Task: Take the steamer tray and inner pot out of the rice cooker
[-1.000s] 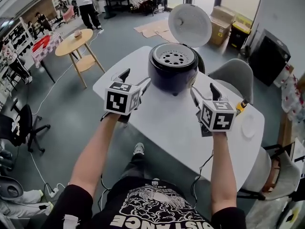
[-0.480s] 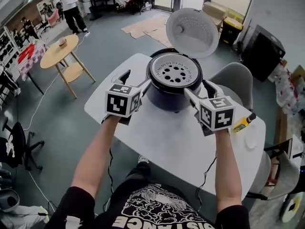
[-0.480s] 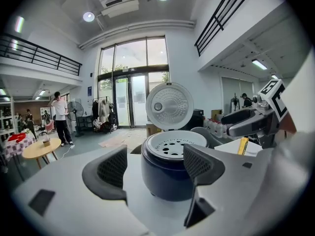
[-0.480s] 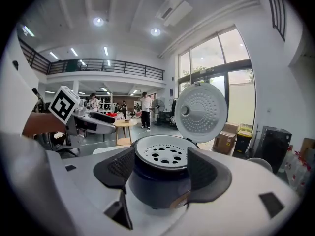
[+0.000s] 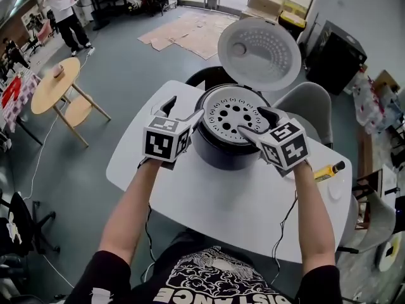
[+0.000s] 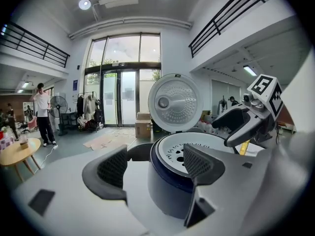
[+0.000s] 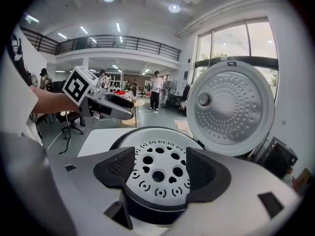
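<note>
A dark blue rice cooker (image 5: 218, 151) stands on the white table (image 5: 221, 201) with its round lid (image 5: 259, 54) tipped open behind it. A white perforated steamer tray (image 5: 236, 114) sits in its top; the inner pot is hidden beneath. My left gripper (image 5: 183, 106) is open at the cooker's left rim, one finger beside the wall and one over the edge (image 6: 202, 162). My right gripper (image 5: 258, 122) is open over the tray's right edge, its pads (image 7: 118, 167) straddling the near rim of the tray (image 7: 157, 168). Neither holds anything.
A yellow tool (image 5: 329, 170) and a small white disc (image 5: 333, 190) lie on the table at the right. A grey chair (image 5: 313, 109) stands behind the table. A round wooden side table (image 5: 54, 84) and cardboard (image 5: 190, 33) are on the floor beyond; a person (image 5: 63, 14) stands far left.
Both grippers have moved forward to the cooker: the left now sits at its left rim, the right over the steamer tray's right edge. The view has shifted closer over the cooker.
</note>
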Demonstrator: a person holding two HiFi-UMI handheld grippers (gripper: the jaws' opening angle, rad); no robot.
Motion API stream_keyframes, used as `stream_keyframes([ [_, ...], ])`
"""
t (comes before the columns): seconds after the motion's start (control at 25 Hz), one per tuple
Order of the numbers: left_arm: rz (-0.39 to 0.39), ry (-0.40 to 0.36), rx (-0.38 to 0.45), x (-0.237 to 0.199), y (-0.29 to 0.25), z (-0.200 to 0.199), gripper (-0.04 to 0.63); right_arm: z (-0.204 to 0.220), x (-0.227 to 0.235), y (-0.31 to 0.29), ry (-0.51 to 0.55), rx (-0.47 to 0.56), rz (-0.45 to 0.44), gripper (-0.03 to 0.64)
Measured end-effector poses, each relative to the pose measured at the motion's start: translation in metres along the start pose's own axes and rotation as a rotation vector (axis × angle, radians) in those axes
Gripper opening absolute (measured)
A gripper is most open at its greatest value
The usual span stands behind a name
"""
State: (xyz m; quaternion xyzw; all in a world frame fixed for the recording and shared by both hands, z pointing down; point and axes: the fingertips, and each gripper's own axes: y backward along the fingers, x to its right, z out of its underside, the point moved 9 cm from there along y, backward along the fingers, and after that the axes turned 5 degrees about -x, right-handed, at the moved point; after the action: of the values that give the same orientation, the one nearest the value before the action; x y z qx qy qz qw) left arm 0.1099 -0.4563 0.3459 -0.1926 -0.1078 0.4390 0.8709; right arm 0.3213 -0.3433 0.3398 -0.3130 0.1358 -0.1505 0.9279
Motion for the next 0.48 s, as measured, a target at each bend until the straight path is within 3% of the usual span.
stream_keyframes([
  [0.48, 0.135, -0.028, -0.016, -0.065, -0.074, -0.004, 0.348, -0.032, 0.027, -0.110, 0.134, -0.317, -0.178, 0.334],
])
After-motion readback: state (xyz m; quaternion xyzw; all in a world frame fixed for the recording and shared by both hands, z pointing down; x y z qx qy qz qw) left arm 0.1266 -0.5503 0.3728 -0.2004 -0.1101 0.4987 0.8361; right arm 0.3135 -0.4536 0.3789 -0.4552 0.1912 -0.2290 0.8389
